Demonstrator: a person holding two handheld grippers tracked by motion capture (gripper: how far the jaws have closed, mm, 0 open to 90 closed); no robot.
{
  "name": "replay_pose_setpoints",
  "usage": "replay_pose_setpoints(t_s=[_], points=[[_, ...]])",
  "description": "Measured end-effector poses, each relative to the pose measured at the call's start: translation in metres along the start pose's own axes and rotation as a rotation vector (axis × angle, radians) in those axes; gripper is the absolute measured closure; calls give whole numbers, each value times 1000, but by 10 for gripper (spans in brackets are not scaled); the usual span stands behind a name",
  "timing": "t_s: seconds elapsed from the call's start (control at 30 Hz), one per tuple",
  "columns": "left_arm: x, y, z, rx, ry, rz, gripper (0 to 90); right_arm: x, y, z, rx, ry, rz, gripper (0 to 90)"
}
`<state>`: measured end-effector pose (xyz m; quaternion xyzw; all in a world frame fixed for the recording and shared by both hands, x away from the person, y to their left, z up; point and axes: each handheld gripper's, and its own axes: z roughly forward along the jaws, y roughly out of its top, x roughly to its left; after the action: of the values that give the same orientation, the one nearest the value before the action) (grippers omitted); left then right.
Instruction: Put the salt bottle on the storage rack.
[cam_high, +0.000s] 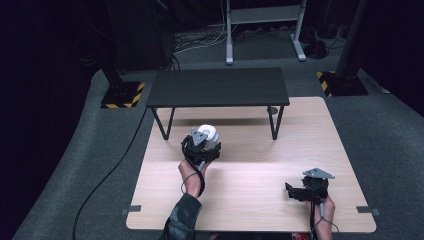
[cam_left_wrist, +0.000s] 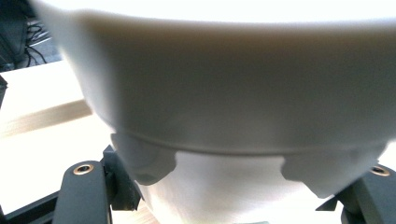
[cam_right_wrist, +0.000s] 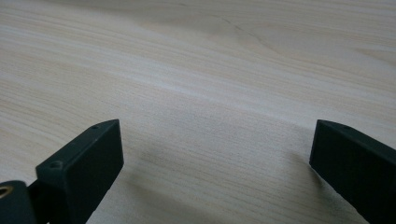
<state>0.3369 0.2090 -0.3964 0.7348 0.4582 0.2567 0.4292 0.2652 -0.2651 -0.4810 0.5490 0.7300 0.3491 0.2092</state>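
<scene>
Pale wooden tabletop (cam_high: 250, 180), low black metal bench (cam_high: 218, 86) at its far side. Left gripper (cam_high: 205, 142) is clamped on a white ceramic bowl (cam_left_wrist: 224, 93) near the bench, likely carrying it there; right gripper (cam_right_wrist: 215, 163) rests aside, jaws wide apart, holding nothing.

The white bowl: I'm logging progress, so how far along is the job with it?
Done: the left gripper is shut on the white bowl, with its jaws at the bowl's base. In hand: the bowl is held over the table, just in front of the black shelf. Left: setting it down, perhaps on the shelf, which is bare. The right gripper rests open over bare wood.
</scene>
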Motion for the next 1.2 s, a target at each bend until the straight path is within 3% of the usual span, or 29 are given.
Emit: replay_pose_setpoints(t_s=[0.67,1.2], points=[[-2,24,12,4,-41,22,300,0,0,0,-3,2,2,16],[-7,61,26,5,-83,24,300,-1,0,0,-3,3,1,16]])
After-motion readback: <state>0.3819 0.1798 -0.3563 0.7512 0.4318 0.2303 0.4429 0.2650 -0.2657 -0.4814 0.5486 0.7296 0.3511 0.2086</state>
